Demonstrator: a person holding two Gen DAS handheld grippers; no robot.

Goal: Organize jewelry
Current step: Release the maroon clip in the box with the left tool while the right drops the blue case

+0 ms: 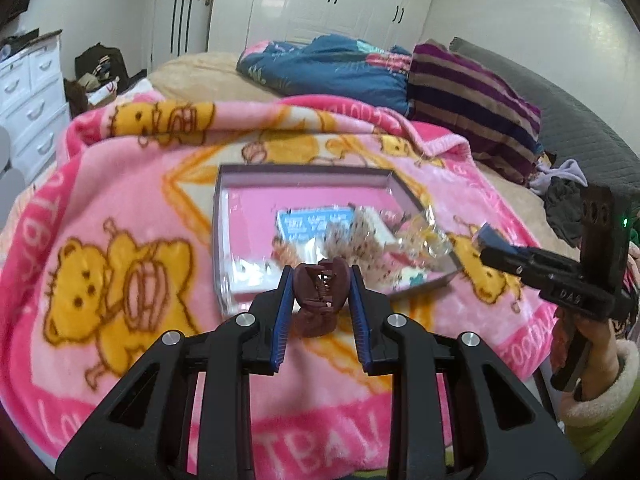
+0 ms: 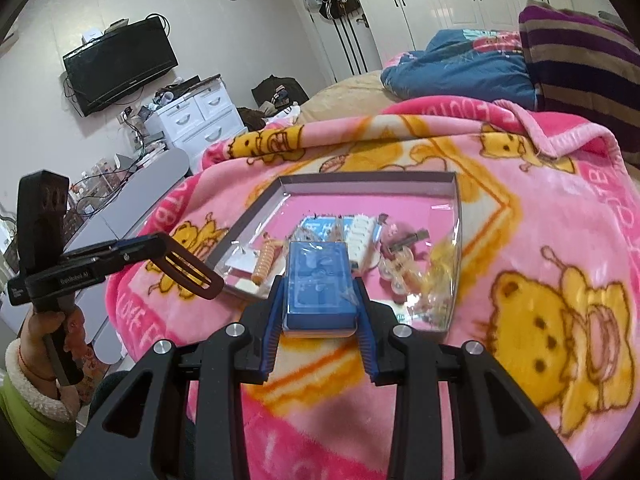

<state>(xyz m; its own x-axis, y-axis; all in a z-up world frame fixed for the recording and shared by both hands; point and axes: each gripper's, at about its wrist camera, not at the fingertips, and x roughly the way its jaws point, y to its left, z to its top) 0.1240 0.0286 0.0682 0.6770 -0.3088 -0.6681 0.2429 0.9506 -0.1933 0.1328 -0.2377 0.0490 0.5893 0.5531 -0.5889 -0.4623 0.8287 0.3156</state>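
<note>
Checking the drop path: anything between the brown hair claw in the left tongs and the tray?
Nothing visible. The left tongs hold the brown hair claw above the blanket, just short of the tray's near wall; only air lies between. The tray floor is cluttered on the right, its pink left side bare.

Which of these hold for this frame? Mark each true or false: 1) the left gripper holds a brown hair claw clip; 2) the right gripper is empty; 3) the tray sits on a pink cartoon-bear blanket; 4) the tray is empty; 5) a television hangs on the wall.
1) True. The left gripper is shut on the brown hair claw clip.
2) False. The right gripper is shut on a small blue packet.
3) True. The tray rests on the pink blanket.
4) False. It holds several items, among them a blue card and an orange spiral hair tie.
5) True. The television is wall-mounted.
</note>
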